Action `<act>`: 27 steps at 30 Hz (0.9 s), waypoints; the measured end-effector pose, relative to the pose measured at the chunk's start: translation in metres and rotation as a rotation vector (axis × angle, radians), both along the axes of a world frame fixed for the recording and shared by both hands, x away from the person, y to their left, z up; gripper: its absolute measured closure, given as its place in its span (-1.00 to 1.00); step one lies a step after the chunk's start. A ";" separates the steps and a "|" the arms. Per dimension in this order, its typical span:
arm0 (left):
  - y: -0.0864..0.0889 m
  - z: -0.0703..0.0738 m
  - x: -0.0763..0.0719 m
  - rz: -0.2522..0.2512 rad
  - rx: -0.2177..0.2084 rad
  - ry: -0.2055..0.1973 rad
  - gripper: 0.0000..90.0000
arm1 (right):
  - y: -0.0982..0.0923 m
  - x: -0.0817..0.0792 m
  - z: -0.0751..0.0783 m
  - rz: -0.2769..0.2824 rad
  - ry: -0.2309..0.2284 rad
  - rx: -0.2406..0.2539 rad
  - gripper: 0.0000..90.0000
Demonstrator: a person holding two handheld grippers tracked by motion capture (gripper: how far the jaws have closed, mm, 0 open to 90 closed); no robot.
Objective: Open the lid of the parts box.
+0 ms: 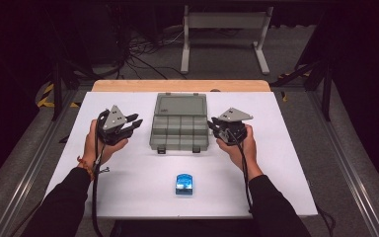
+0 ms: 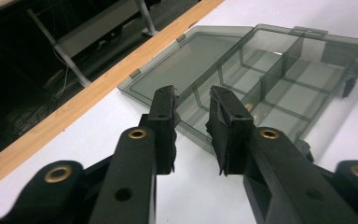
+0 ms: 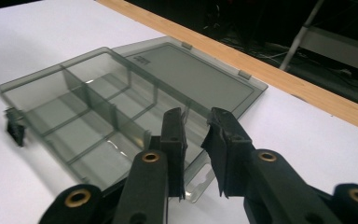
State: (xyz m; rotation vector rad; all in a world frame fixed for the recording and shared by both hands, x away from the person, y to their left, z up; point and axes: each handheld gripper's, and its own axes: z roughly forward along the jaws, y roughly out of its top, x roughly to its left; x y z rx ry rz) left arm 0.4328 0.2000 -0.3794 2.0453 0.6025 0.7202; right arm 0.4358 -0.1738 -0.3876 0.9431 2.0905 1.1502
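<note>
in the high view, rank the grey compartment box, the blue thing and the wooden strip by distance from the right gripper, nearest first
1. Grey compartment box: lid open, just left of the right gripper in the high view.
2. Blue thing: toward the table's near edge.
3. Wooden strip: along the table's far edge.

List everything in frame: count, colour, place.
organizer box: 1, smoky grey clear plastic, table centre, lid open flat toward far edge, compartments empty
blue object: 1, blue, near side of table, in front of the box; too small to identify
table: 1, white top, wood strip along far edge
white frame: 1, white, floor beyond table
cables: several, dark, floor beyond table
left gripper: 1, black, left of box, jaws apart, nothing between
right gripper: 1, black, right of box, jaws apart, nothing between
hands: 2, dark sleeves, bottom edge
</note>
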 end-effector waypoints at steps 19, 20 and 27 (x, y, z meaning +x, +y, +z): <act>0.017 -0.007 -0.057 -0.097 -0.031 -0.045 -0.22 | -0.006 -0.046 0.002 0.075 -0.014 0.029 -0.04; 0.017 -0.008 -0.060 -0.096 -0.025 -0.047 -0.30 | -0.006 -0.048 0.002 0.079 -0.012 0.026 -0.10; 0.023 -0.015 -0.074 -0.104 -0.054 -0.024 -0.69 | -0.006 -0.062 -0.001 0.079 -0.015 0.007 -0.43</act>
